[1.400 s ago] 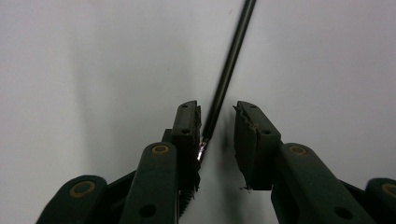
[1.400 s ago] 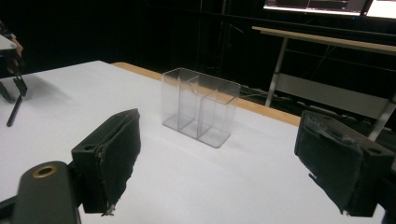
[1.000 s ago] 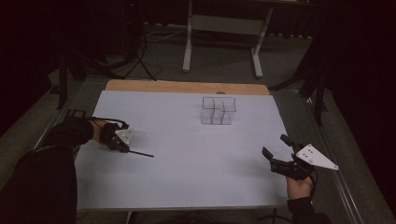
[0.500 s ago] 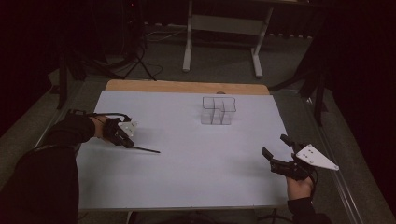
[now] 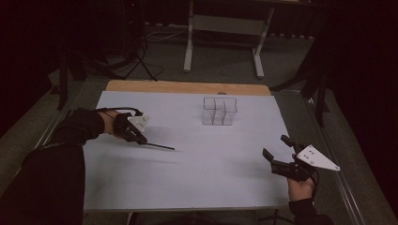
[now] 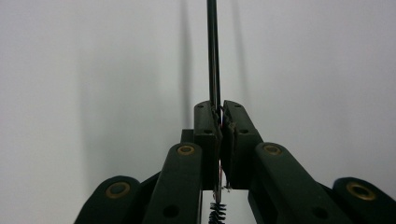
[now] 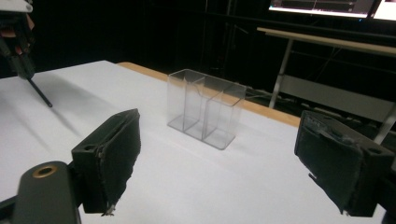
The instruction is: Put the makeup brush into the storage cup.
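My left gripper (image 5: 140, 138) hangs over the left part of the white table (image 5: 197, 183), shut on a thin black stick (image 5: 158, 146). The stick points right, toward the table's middle, its tip just above the surface. In the left gripper view the jaws (image 6: 220, 114) pinch the stick (image 6: 213, 51), and a bristled end pokes out below them. A clear compartment box (image 5: 219, 111) stands upright at the back centre. My right gripper (image 5: 275, 146) rests open near the front right edge with nothing between its pads (image 7: 116, 154). It faces the box (image 7: 205, 107).
A wooden strip (image 5: 187, 87) runs along the table's far edge. Beyond it stand the white legs of a desk (image 5: 189, 47) and some cables on a dark floor. The left gripper (image 7: 21, 56) and its stick (image 7: 39, 93) appear at the top left of the right gripper view.
My left gripper has risen a little and moved right with the stick in it; the stick's tip has travelled toward the table's middle. The right gripper has stayed where it was.
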`<state>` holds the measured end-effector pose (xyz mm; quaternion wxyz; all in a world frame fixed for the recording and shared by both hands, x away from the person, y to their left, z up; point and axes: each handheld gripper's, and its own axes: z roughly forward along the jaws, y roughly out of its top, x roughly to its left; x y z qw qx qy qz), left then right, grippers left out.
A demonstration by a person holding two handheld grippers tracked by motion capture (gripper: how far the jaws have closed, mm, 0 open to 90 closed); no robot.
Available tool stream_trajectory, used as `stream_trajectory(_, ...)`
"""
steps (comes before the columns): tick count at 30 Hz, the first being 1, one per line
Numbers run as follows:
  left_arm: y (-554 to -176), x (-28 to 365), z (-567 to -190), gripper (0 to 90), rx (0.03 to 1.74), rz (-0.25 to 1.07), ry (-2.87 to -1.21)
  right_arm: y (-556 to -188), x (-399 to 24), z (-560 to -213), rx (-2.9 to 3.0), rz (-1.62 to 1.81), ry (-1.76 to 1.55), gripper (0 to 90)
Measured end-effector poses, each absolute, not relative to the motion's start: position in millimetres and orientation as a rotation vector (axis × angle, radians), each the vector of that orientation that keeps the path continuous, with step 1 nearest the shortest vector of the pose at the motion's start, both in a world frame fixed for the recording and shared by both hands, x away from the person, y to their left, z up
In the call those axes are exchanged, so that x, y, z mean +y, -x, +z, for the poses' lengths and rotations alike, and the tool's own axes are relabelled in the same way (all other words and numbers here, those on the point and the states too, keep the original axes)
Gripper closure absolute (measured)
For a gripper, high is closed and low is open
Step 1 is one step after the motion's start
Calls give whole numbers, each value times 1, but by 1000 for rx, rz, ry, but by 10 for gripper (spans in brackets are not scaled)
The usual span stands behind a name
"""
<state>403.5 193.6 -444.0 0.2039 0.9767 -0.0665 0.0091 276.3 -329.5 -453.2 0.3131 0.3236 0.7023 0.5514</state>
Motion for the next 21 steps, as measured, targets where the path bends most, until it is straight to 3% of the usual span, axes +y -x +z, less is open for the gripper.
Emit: stream_trajectory(21,-405,110,-418,855,-358,8,-2675,-285,-311,-444,1977,1422,-793,141)
